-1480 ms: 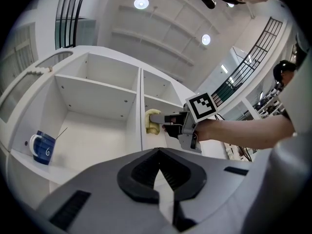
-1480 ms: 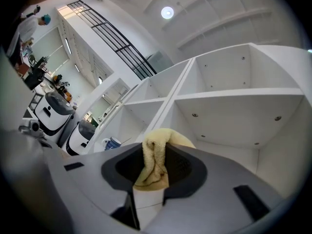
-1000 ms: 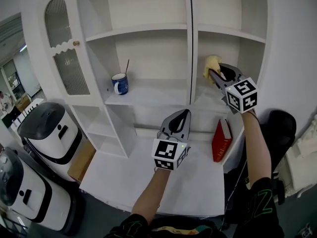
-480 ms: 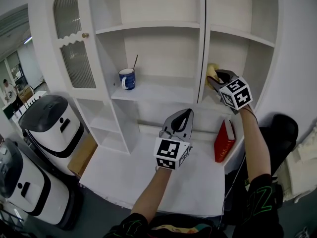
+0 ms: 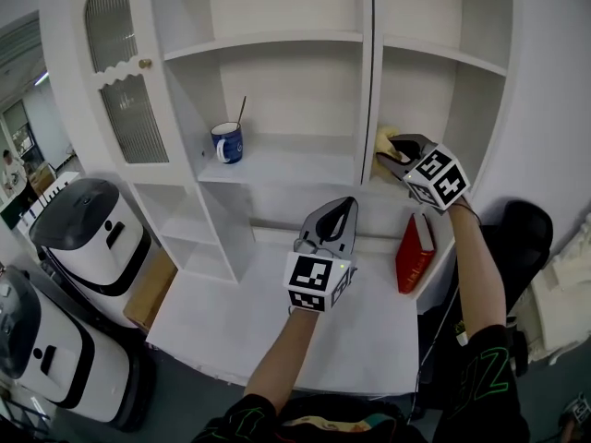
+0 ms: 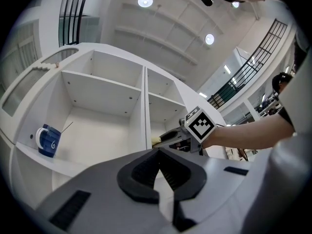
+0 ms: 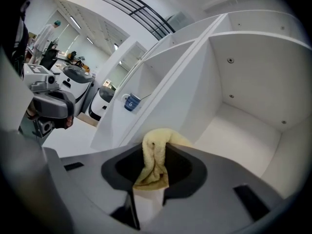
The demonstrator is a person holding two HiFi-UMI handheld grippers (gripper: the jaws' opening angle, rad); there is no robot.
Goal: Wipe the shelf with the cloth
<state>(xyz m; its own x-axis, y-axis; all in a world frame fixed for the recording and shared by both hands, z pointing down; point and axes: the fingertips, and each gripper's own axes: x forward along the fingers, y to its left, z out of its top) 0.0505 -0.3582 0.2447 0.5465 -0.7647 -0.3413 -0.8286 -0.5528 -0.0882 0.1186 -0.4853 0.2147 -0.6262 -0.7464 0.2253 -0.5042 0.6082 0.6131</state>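
A white shelf unit (image 5: 277,169) stands in front of me, split by an upright divider (image 5: 366,81). My right gripper (image 5: 390,152) is shut on a yellow cloth (image 5: 382,140) and reaches into the right compartment at the divider's foot. In the right gripper view the cloth (image 7: 156,155) hangs bunched between the jaws over the shelf board (image 7: 239,138). My left gripper (image 5: 337,215) hovers shut and empty above the white desk (image 5: 231,312); its jaws meet at the tips (image 6: 158,152).
A blue mug (image 5: 225,142) with a spoon stands on the left shelf board. A red book (image 5: 414,252) leans at the desk's right. Two white machines (image 5: 83,238) stand on the floor at the left. A glass cabinet door (image 5: 125,81) is at the upper left.
My right gripper with the cloth has dropped lower and moved left toward the divider. The left gripper has barely moved.
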